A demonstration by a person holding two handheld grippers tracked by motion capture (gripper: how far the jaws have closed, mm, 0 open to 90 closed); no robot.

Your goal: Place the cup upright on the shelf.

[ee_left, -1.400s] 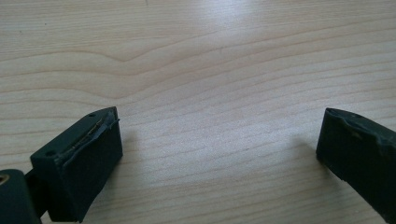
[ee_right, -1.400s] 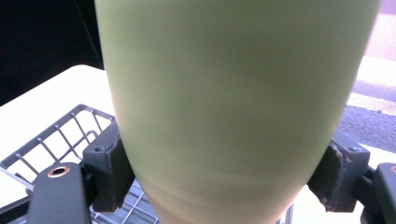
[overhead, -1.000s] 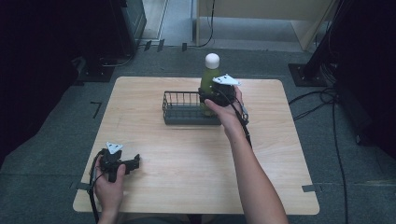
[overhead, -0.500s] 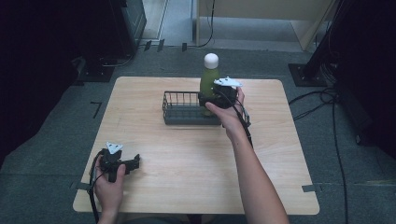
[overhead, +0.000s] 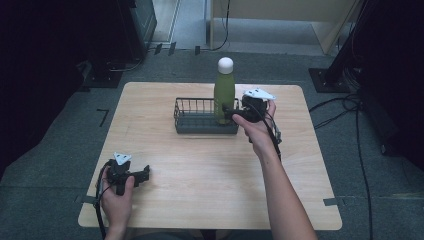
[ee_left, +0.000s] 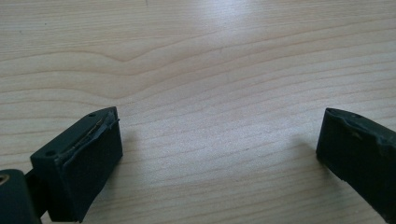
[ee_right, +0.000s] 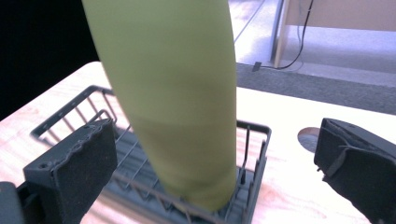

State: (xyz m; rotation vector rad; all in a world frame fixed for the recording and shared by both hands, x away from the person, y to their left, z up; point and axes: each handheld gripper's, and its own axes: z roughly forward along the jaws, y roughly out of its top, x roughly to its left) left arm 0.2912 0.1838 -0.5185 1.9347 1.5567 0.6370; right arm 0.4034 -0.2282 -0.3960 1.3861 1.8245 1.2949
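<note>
A tall green bottle (overhead: 224,95) with a white cap stands upright in the right end of a dark wire basket (overhead: 200,122) at the table's far middle. My right gripper (overhead: 231,111) is level with the bottle's lower body on its right side. In the right gripper view its jaws are spread wide, and the bottle (ee_right: 177,93) rises from the basket (ee_right: 70,114) just ahead of the right gripper (ee_right: 219,140), untouched by either pad. My left gripper (overhead: 145,173) rests low at the near left of the table, and in its own view the left gripper (ee_left: 219,154) is open over bare wood.
The light wooden table (overhead: 210,185) has bare room between the basket and its near edge. A small round mark (ee_right: 309,136) sits on the tabletop right of the basket. Dark equipment and cables (overhead: 350,105) lie on the floor around the table.
The right gripper has drawn back a little to the right and toward the person, away from the bottle. The bottle stays upright in the basket. The left gripper has not moved.
</note>
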